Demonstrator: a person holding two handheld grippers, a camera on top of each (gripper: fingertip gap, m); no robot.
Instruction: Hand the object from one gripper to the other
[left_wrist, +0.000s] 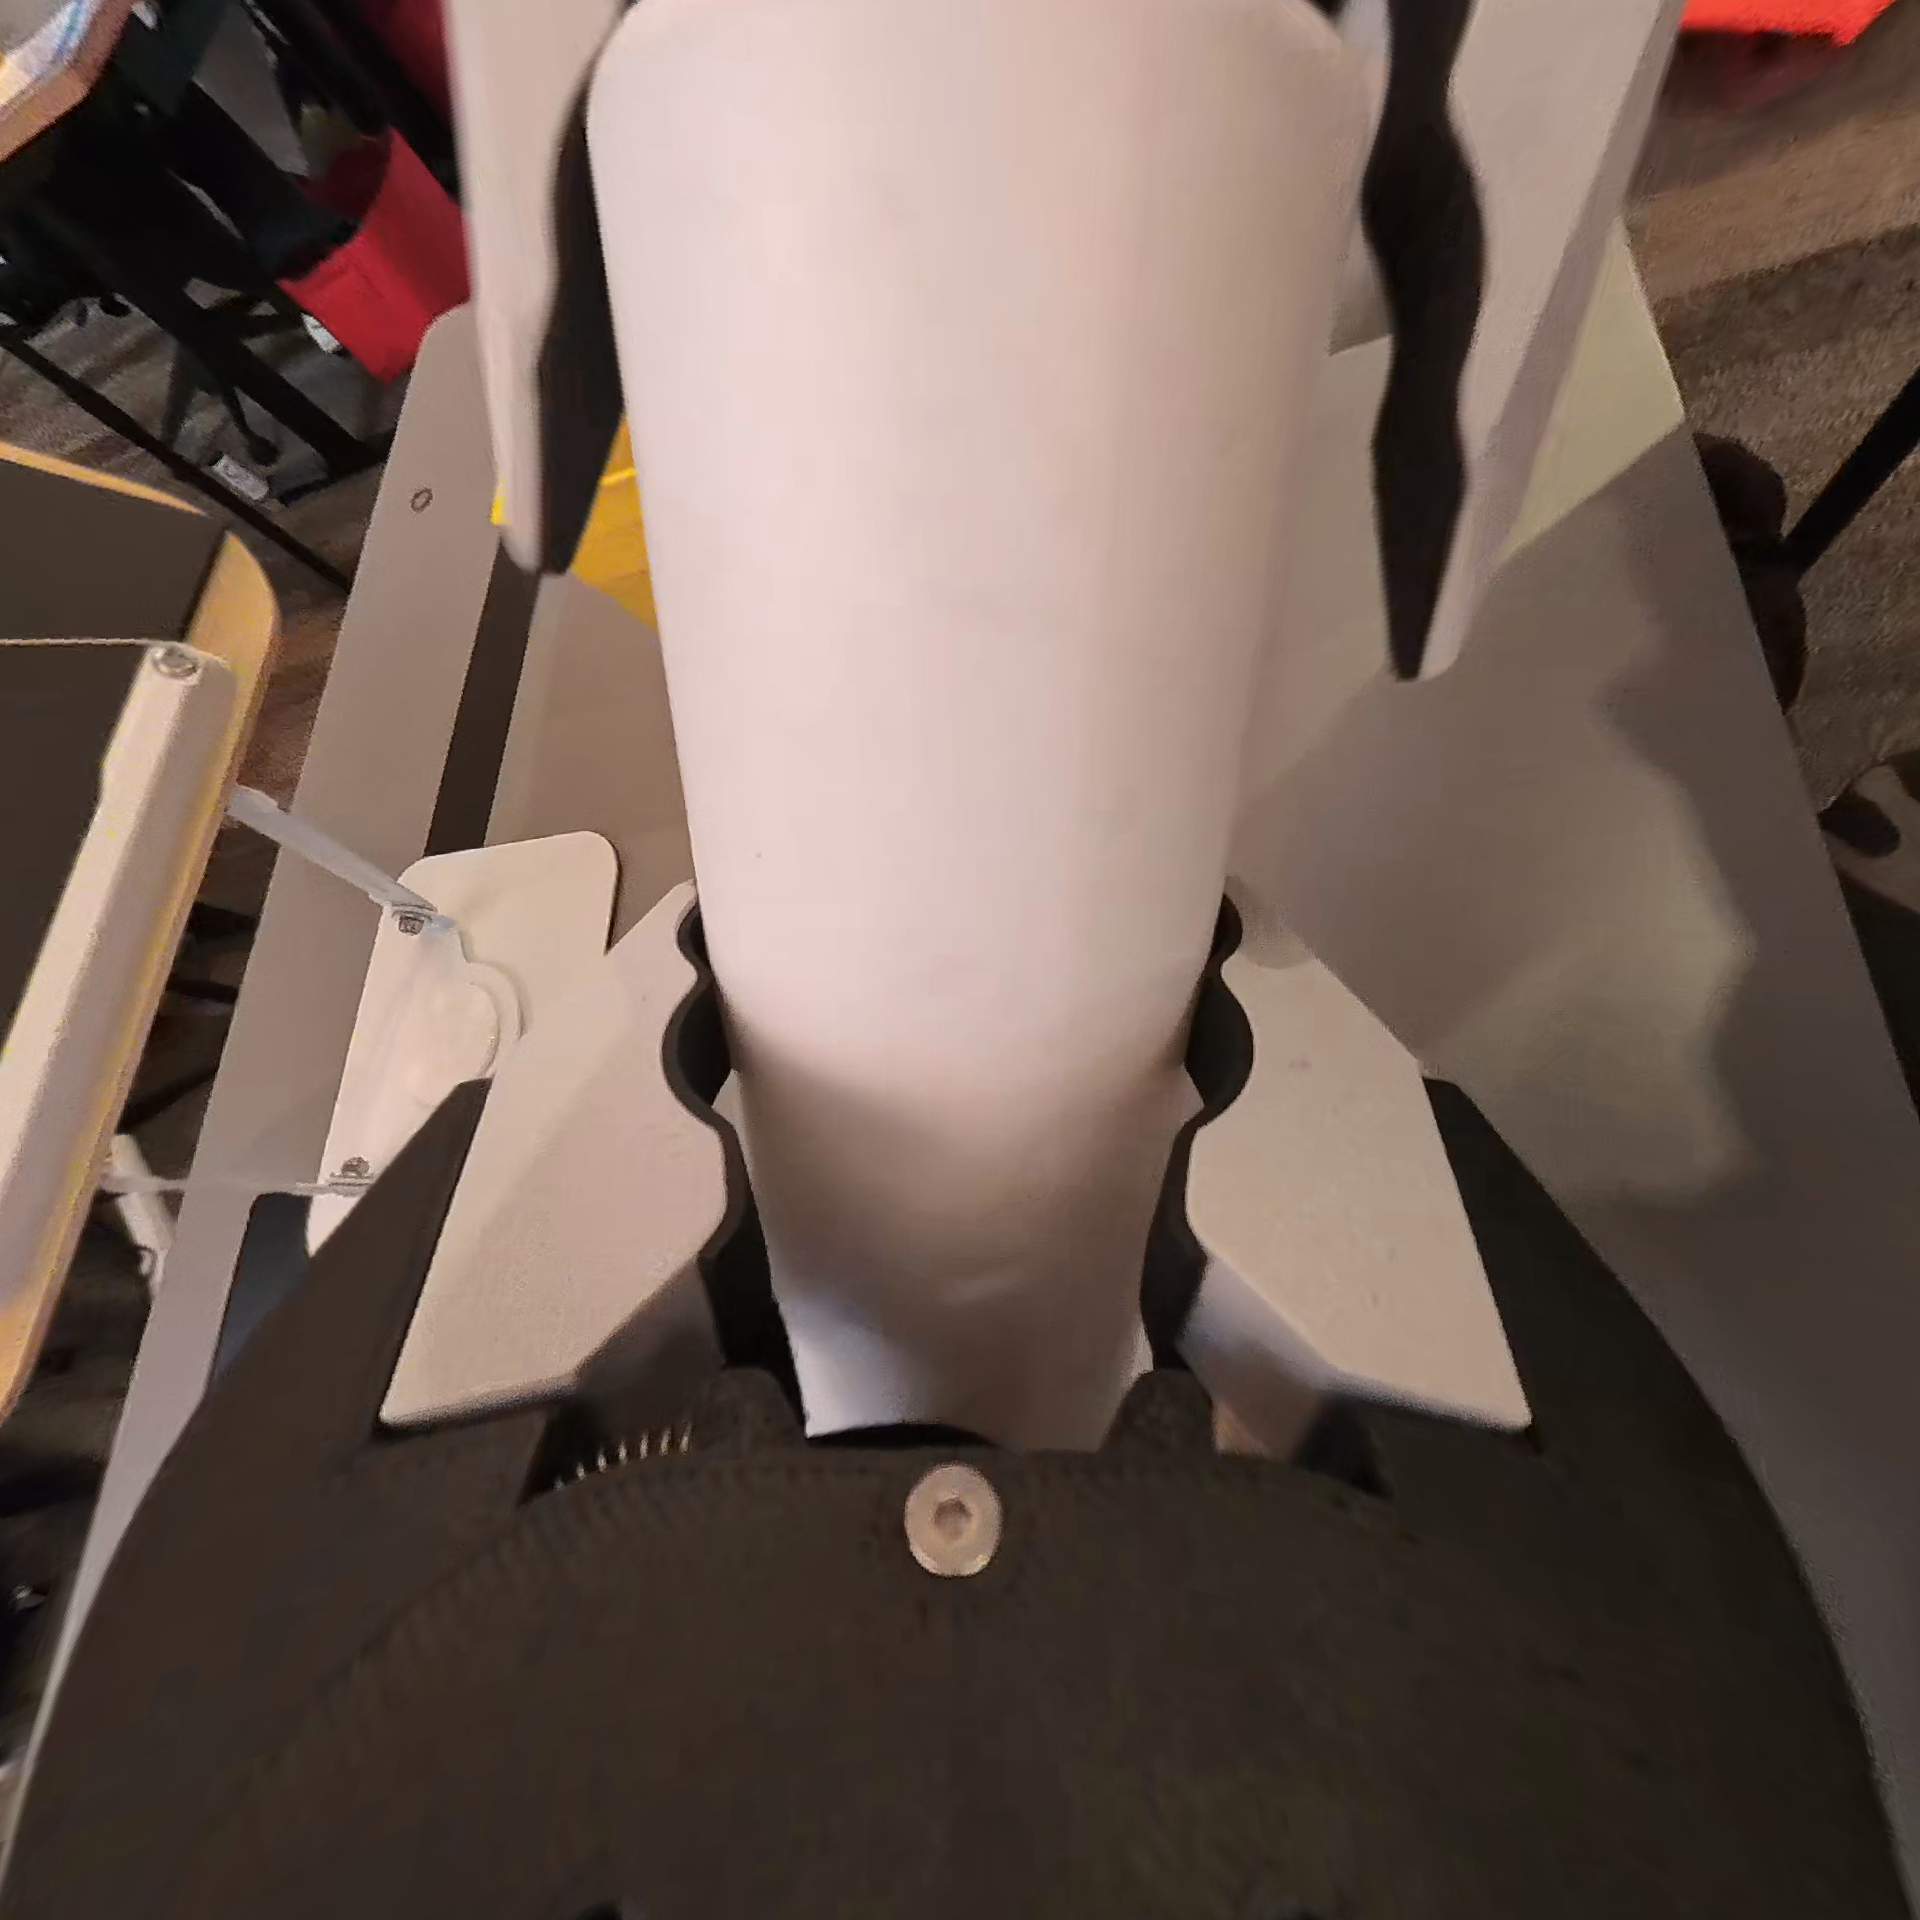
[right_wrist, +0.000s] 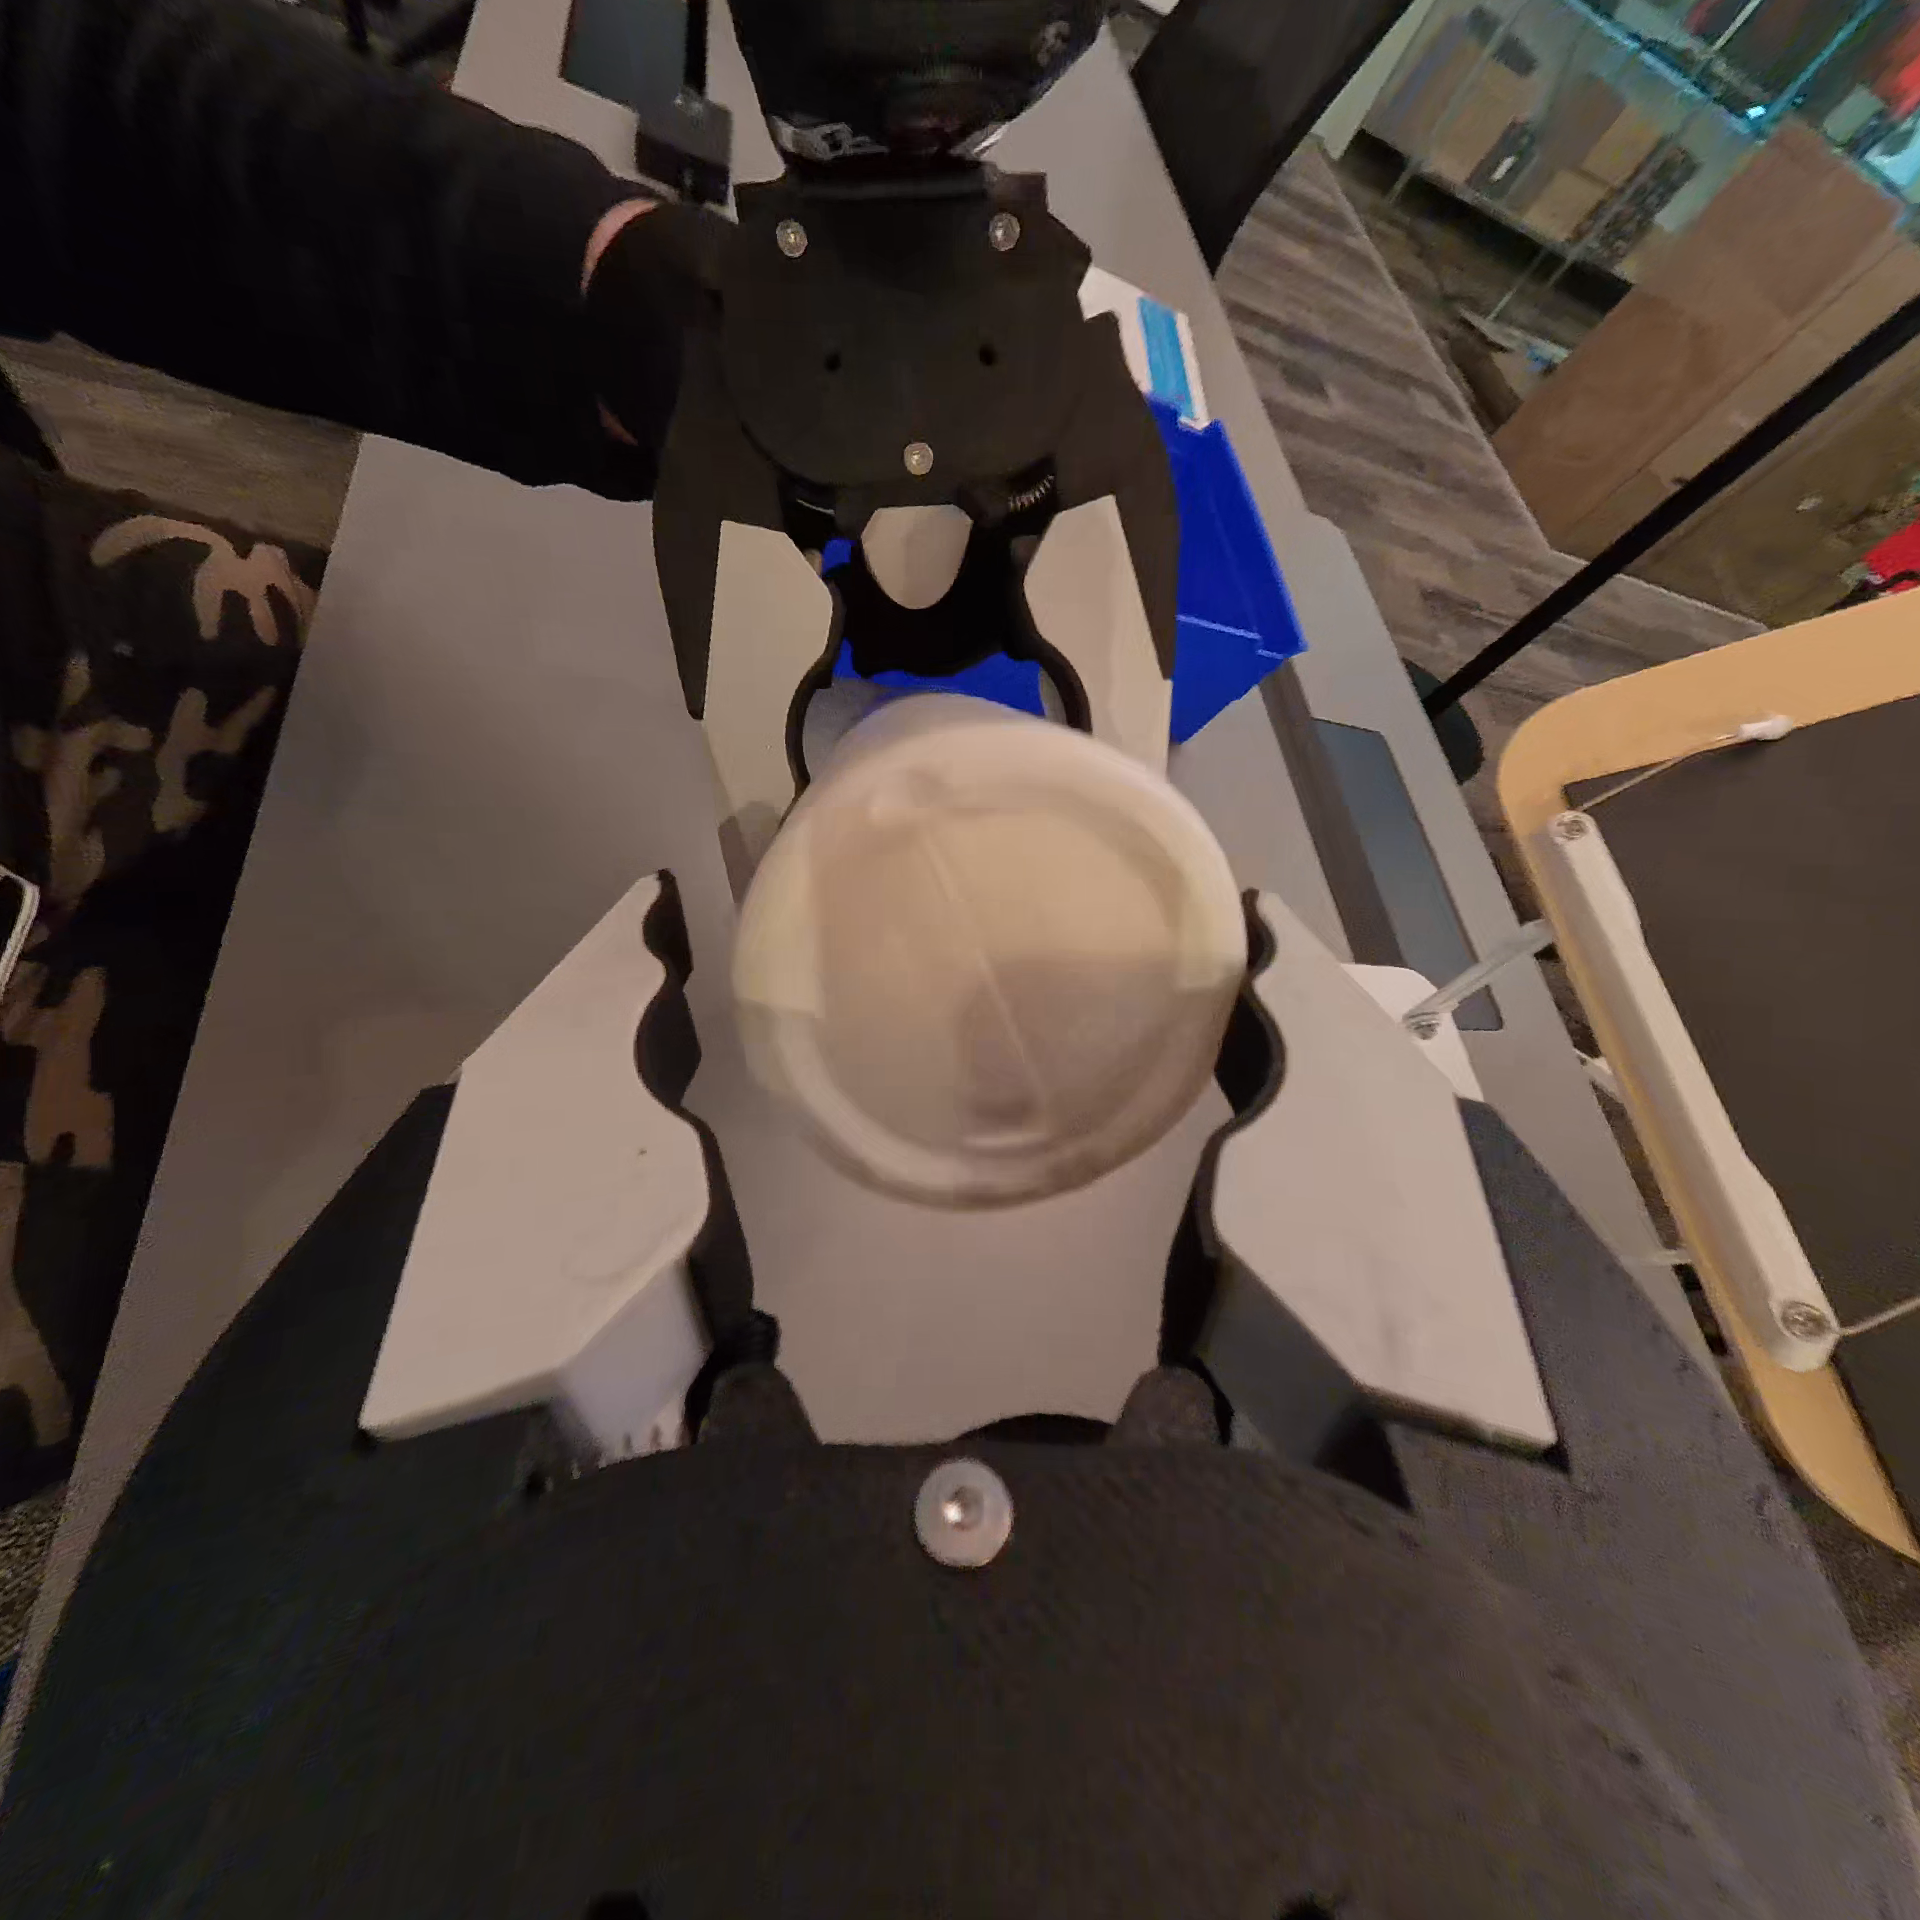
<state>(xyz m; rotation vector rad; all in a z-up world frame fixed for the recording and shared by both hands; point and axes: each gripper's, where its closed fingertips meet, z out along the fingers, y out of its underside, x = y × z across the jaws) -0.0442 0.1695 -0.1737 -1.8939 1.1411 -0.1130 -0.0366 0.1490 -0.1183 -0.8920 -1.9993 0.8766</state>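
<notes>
Nearest the lens, my left gripper (left_wrist: 961, 1049) pinches the narrow end of the tall white plastic tumbler (left_wrist: 966, 623), held above the grey tabletop (left_wrist: 1662, 831). At the tumbler's wide end, my right gripper (right_wrist: 961, 997) stands spread, its fingers (right_wrist: 582, 1091) flanking the clear lid (right_wrist: 987, 977) without a visible clamp. Beyond the tumbler sits a blue plastic bin (right_wrist: 1226, 582). Risk: if the left releases before the right closes, the smooth tapered wall could slip and the tumbler drop.

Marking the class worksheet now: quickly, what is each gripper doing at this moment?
Left gripper: shut on the narrow end of the white cup.
Right gripper: open, fingers either side of the cup's wide end.
</notes>
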